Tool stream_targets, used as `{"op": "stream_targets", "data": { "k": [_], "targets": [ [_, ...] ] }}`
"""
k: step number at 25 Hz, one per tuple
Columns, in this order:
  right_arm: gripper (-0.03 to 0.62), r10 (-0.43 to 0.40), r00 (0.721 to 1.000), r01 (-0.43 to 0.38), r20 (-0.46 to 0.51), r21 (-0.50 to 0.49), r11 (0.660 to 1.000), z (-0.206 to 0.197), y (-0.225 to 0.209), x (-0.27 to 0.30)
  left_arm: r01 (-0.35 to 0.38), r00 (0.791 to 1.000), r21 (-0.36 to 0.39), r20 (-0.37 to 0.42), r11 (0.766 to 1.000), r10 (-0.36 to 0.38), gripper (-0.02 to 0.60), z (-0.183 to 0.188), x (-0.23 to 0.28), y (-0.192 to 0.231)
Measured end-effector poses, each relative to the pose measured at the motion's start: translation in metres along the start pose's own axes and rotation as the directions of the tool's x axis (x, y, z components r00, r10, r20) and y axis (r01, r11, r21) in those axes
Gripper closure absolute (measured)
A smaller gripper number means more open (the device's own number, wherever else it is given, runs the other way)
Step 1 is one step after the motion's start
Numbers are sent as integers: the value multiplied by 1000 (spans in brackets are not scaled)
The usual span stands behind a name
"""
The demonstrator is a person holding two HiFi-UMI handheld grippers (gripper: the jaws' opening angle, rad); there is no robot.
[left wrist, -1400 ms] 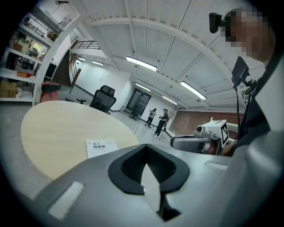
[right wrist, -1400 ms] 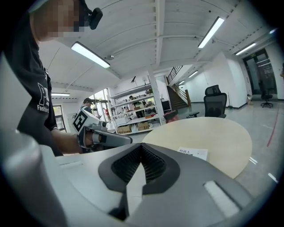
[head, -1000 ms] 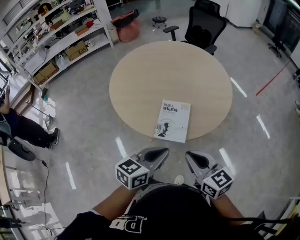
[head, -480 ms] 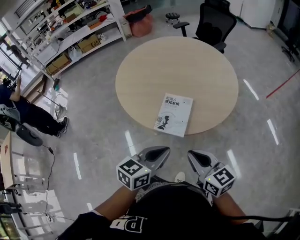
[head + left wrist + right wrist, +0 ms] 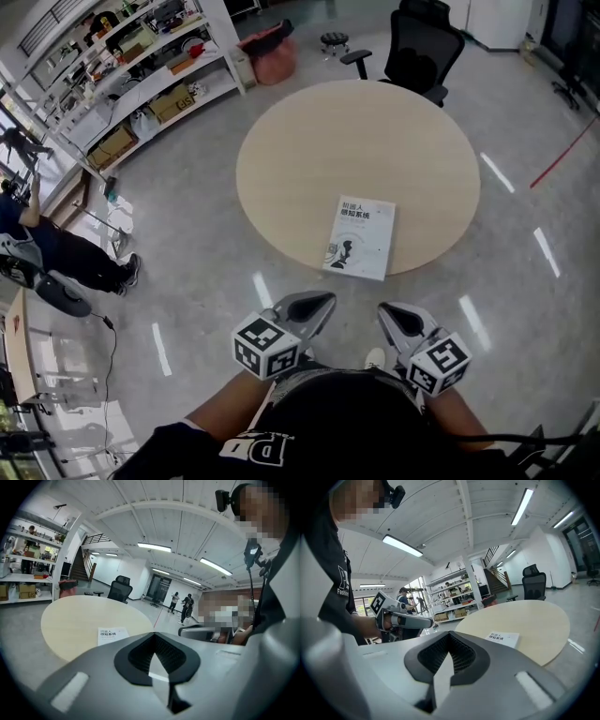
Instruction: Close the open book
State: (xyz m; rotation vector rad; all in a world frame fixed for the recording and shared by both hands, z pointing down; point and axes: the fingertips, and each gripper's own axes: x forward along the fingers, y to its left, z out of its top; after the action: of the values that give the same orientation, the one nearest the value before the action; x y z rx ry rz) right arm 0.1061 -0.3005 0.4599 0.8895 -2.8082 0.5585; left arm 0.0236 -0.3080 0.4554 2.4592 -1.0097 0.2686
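A white book [image 5: 359, 238] lies closed, cover up, near the front edge of the round wooden table [image 5: 291, 150]. It also shows small in the left gripper view as the book [image 5: 112, 635] and in the right gripper view as the book [image 5: 503, 638]. My left gripper [image 5: 323, 302] and right gripper [image 5: 386, 311] hover side by side close to my body, short of the table and well apart from the book. Both are shut with nothing between the jaws, as the left gripper [image 5: 153, 634] and right gripper [image 5: 449, 633] show in their own views.
A black office chair [image 5: 422, 47] stands behind the table. Storage shelves [image 5: 141, 75] run along the far left, with a pink bag [image 5: 267, 52] and a stool [image 5: 333, 39] nearby. A person [image 5: 56, 253] sits at the left. Polished floor surrounds the table.
The head view has shifted a little, so the table and book sit slightly further right and lower in the picture. The book stays closed and both grippers keep their places.
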Motion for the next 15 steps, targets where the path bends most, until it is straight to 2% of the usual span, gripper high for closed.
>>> {"op": "stream_targets", "data": {
  "k": [5,15],
  "targets": [
    [588,-42,999,42,-11,0,999,-7,10,19,27,999,-11,-21,1000,-27,575,-9,-10,20],
    [588,-112,994,112,-12,-2,994,-8,20,31,109,994,8,-28,994,-108,575,-9,-9,32]
  ]
}}
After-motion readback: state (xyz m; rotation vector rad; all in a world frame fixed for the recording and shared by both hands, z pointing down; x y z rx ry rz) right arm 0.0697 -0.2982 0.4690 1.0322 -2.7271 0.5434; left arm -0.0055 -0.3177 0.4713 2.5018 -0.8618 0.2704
